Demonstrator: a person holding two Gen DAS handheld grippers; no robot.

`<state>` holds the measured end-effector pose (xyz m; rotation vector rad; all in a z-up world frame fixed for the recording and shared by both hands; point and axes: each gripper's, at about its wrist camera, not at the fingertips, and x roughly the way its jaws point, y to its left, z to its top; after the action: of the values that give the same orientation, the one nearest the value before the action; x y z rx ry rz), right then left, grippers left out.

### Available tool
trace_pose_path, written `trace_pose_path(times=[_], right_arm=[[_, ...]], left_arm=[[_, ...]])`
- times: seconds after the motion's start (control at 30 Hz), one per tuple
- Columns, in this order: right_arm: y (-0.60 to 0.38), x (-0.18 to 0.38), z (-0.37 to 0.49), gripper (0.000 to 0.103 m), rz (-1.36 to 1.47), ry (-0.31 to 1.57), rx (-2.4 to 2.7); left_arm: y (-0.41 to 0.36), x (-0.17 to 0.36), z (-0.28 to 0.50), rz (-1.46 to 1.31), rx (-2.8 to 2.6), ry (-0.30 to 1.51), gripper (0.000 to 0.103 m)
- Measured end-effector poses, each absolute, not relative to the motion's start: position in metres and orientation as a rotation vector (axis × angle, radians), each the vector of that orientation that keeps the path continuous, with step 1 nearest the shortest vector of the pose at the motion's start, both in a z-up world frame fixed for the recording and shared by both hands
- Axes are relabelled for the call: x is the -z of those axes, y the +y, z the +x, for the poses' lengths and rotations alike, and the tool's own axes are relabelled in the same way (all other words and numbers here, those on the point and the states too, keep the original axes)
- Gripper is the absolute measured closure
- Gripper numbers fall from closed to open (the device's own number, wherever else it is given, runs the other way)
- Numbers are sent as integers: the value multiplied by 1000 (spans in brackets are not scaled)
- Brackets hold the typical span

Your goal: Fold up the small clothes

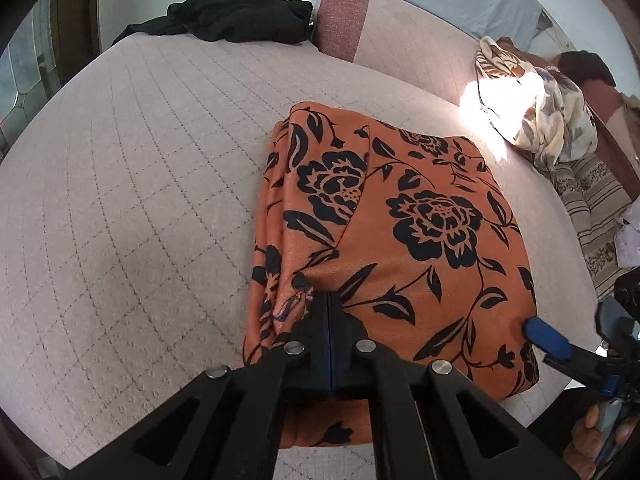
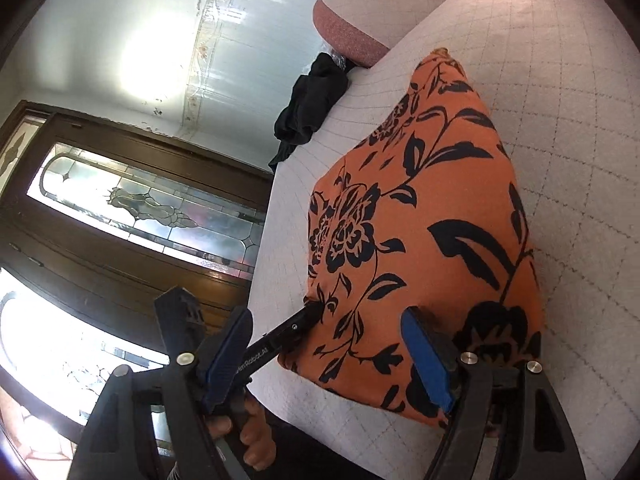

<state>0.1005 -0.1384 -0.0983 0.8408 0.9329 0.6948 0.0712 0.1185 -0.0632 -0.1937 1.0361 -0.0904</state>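
An orange cloth with black flowers (image 1: 400, 232) lies folded into a rough rectangle on the pale quilted bed (image 1: 140, 200). My left gripper (image 1: 328, 300) is shut on the cloth's near left edge, where the fabric puckers at its tip. In the right wrist view its black tip (image 2: 314, 314) bites the same edge of the orange cloth (image 2: 420, 208). My right gripper (image 2: 328, 356) stands open at the near corner, one blue pad (image 2: 428, 360) over the cloth and the other pad (image 2: 228, 356) past the bed's edge. That gripper's blue pad (image 1: 548, 336) rests at the cloth's right edge.
A black garment (image 1: 240, 20) lies at the bed's far end beside a pink bolster (image 1: 344, 20). A cream flowered cloth (image 1: 540, 112) and striped fabric (image 1: 592, 200) are heaped on the right. A wooden door with leaded glass (image 2: 140, 208) stands beyond the bed's edge. A hand (image 2: 248, 432) holds the left gripper.
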Motion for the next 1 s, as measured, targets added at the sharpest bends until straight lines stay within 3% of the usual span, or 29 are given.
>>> trace_pose_path(times=[0.23,0.3,0.37,0.43,0.6,0.63,0.67,0.73,0.83,0.9,1.0], right_arm=[[-222,113,94,17,953,912,-518],[-232,130,101,17,1015,963,-512],[-231,137,105,17,1035,989,-516],[-223,139,111,17,1036,998,-544],[-196,150,135,22,997,1079,-541],[-187,150,139,49,922,1114,-531],[-178,146,142,62,834,1136,-529],[-168,127,137,69,708,1105,-497],[-153,105,128,70,546,1063,-447],[-151,125,134,61,523,1125,-415],[-178,129,137,47,749,1115,-440]], left_arm=[[102,41,66,-166,72,992,98],[91,24,65,-129,76,926,81],[81,12,68,-86,69,857,43],[75,14,76,-52,52,840,42],[93,73,104,-70,-26,992,42],[96,74,102,-83,-27,974,40],[97,75,102,-84,-26,972,39],[97,75,102,-66,-25,965,38],[104,80,102,-95,-22,966,32],[114,84,103,-158,2,983,31],[121,85,99,-182,13,982,30]])
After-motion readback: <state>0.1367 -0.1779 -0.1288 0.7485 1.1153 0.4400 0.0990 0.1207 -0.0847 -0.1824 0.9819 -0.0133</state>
